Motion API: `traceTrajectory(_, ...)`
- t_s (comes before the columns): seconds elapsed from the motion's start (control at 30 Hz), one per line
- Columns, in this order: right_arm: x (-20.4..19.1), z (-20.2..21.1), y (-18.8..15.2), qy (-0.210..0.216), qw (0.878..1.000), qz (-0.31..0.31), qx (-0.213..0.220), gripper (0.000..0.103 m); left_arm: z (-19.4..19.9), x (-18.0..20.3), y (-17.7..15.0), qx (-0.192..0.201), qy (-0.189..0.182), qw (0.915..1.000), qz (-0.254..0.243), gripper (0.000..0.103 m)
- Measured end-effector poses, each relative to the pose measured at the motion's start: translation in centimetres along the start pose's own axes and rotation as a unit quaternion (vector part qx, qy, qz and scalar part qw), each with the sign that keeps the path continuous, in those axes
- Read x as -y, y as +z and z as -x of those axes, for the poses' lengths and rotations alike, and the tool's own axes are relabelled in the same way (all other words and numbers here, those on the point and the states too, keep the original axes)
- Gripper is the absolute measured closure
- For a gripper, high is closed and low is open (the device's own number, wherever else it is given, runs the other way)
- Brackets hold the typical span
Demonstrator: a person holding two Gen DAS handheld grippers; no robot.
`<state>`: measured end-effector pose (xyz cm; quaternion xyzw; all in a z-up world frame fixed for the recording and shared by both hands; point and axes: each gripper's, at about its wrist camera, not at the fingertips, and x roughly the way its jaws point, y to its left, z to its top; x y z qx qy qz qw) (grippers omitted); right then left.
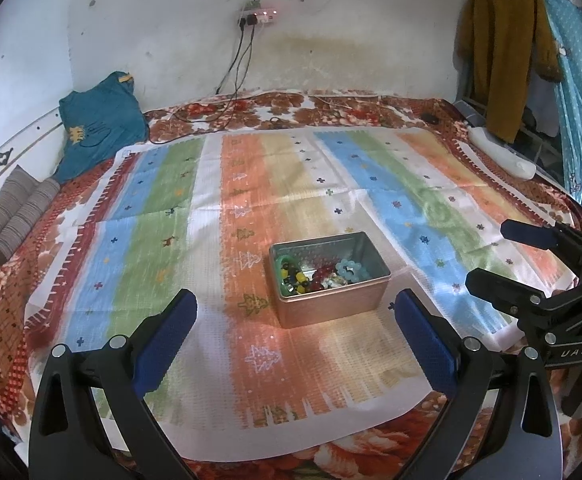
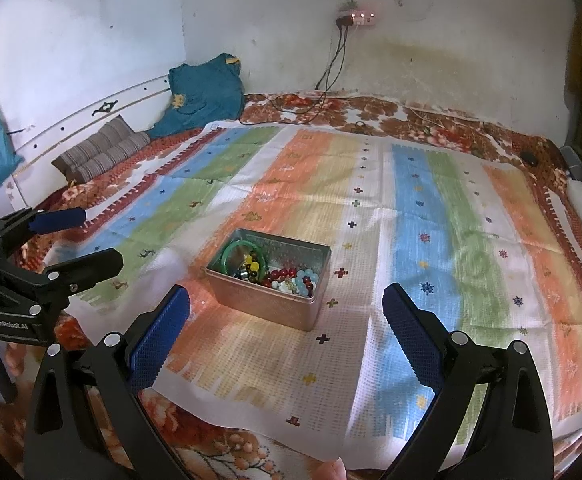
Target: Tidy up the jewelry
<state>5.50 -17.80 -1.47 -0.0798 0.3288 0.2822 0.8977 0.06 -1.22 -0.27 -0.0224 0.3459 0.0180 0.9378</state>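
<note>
open metal tin [image 1: 331, 300] on striped cloth [image 1: 163, 208], beaded bracelets [image 1: 311, 274] and green bangle [image 2: 239, 249] inside, left gripper [image 1: 295, 304] and right gripper [image 2: 287, 300] both spread wide, empty

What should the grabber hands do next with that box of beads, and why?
Probably bring the right gripper forward and down toward the metal tin. Both it and the left gripper are open and hold nothing, and all the bead bracelets lie heaped together in the tin, with none laid out on the striped cloth.
</note>
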Motion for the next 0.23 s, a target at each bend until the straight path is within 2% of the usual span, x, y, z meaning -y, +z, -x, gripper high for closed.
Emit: traceTrajectory(0.23, 0.28, 0.39, -0.12, 0.001, 1.000, -0.001, 0.005, 0.005, 0.10, 0.22, 0.16, 0.005, 0.001, 1.0000, -0.002, 0.006)
